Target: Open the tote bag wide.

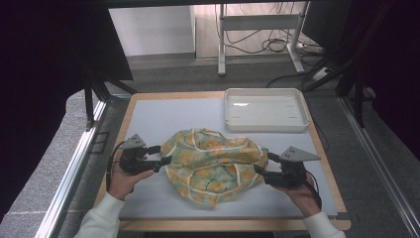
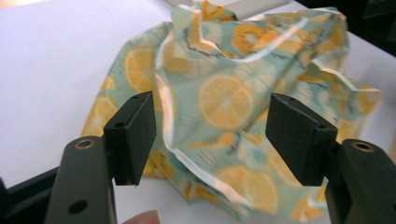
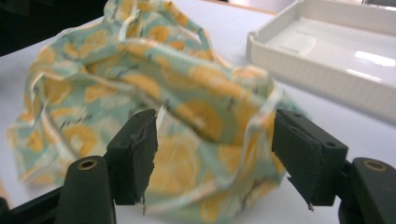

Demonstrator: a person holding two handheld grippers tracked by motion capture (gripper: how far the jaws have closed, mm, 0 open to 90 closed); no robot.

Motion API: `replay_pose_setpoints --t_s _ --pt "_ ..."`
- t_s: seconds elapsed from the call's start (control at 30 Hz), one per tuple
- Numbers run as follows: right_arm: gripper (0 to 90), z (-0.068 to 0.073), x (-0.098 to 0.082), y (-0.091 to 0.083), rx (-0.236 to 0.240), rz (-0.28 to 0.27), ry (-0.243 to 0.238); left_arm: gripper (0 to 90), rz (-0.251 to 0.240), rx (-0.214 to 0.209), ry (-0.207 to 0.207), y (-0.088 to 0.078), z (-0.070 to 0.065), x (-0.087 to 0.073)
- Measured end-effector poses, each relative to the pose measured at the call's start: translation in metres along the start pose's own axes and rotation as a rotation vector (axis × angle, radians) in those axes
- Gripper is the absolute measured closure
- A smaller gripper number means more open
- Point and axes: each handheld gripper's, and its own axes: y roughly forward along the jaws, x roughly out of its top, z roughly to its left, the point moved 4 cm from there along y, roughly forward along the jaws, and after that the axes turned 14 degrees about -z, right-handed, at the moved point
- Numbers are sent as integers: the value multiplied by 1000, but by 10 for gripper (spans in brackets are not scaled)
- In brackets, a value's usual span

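A crumpled cloth (image 1: pixel 214 164) printed with orange slices on pale green lies heaped in the middle of the grey mat (image 1: pixel 163 119). My left gripper (image 1: pixel 163 154) is at its left edge, jaws open, cloth (image 2: pixel 224 102) beyond the pads with nothing pinched. My right gripper (image 1: pixel 261 166) is at the cloth's right edge, also open; the cloth (image 3: pixel 140 84) bulges between and behind its jaws without being pressed. A hand holds each gripper from the near side.
A white tray (image 1: pixel 302 115) stands at the far right of the mat, seen also as the tray (image 3: pixel 299 70) in the right gripper view. The wooden table edge (image 1: pixel 223 225) runs along the front. Metal rails flank both sides.
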Motion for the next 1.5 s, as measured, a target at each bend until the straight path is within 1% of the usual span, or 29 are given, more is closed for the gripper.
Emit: replay_pose_setpoints --t_s 0.07,0.1,0.13,0.3,0.43,0.5,0.53,0.67,0.73,0.8,0.9,1.0,1.03,1.07,1.1,1.13,1.2,1.27,1.33,1.37,1.4,1.47,1.5 --pt "310 -3 7 9 7 -6 5 337 6 20 8 7 4 4" --pt "311 -4 11 13 11 -9 10 338 6 24 3 10 6 5" --pt "311 -5 14 17 17 -5 15 340 7 26 0 13 8 7" --pt "311 -3 19 32 33 10 -2 349 10 31 -13 23 13 10" --pt "313 -3 22 38 36 14 2 355 18 37 -10 28 13 11" --pt "318 -5 25 41 24 17 12 359 17 40 -21 34 12 15" --pt "319 -6 26 42 22 16 17 359 14 40 -20 38 11 17" --pt "320 -9 28 48 6 17 35 357 33 33 -6 53 7 22" --pt "320 -9 28 48 6 15 40 355 44 35 -1 57 6 20" --pt "320 -8 26 46 9 11 62 354 52 40 -5 59 7 17" --pt "321 -8 25 41 5 10 60 354 71 40 -12 63 9 10" --pt "321 -8 26 36 1 1 63 358 98 34 -8 66 9 2" --pt "322 -8 26 35 -1 -3 65 366 110 26 -6 66 8 0" --pt "323 -7 26 34 0 -6 65 375 123 17 0 67 8 -2" --pt "323 -7 27 34 0 -8 64 382 141 18 9 68 7 -5" --pt "324 -7 27 34 1 -7 65 401 152 18 14 69 7 -6" --pt "324 -5 26 35 12 -6 71 448 174 7 9 72 7 -11" --pt "324 -3 26 36 18 -3 63 543 188 0 12 75 7 -15" --pt "326 -1 26 37 20 -1 59 630 196 4 23 76 6 -17" --pt "329 -1 26 37 19 -2 57 680 193 12 26 77 5 -18" --pt "331 0 26 36 16 -2 56 737 191 11 26 78 5 -18" --pt "335 -1 26 36 13 -5 56 808 181 5 27 77 4 -17" --pt "337 -1 26 36 13 -7 56 825 175 3 27 76 4 -17"
